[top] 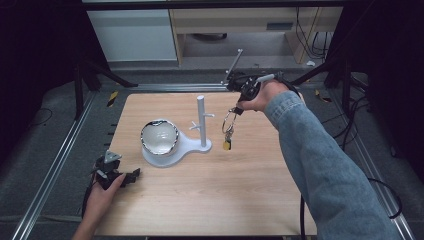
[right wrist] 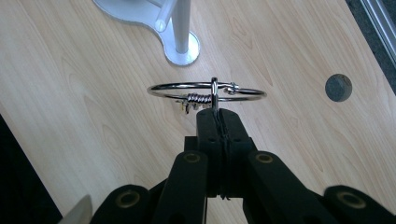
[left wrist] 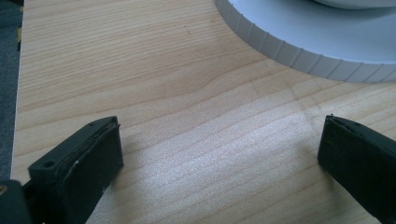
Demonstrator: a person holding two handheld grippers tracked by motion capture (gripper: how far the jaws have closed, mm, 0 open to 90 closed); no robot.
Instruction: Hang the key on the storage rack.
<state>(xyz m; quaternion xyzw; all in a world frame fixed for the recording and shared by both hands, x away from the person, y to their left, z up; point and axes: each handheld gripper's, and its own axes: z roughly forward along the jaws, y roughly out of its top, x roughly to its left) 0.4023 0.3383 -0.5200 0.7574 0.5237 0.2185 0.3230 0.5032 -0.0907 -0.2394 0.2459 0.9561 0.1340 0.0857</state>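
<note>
Key ring [right wrist: 207,91] clenched in right tool [right wrist: 218,114] beside stand [top: 201,122], left tool [left wrist: 219,154] released near table edge [left wrist: 18,93].

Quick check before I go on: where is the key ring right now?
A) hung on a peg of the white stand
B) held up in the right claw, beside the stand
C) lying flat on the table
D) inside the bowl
B: the right claw is shut on the key ring, which hangs above the table, apart from the white stand.
</note>
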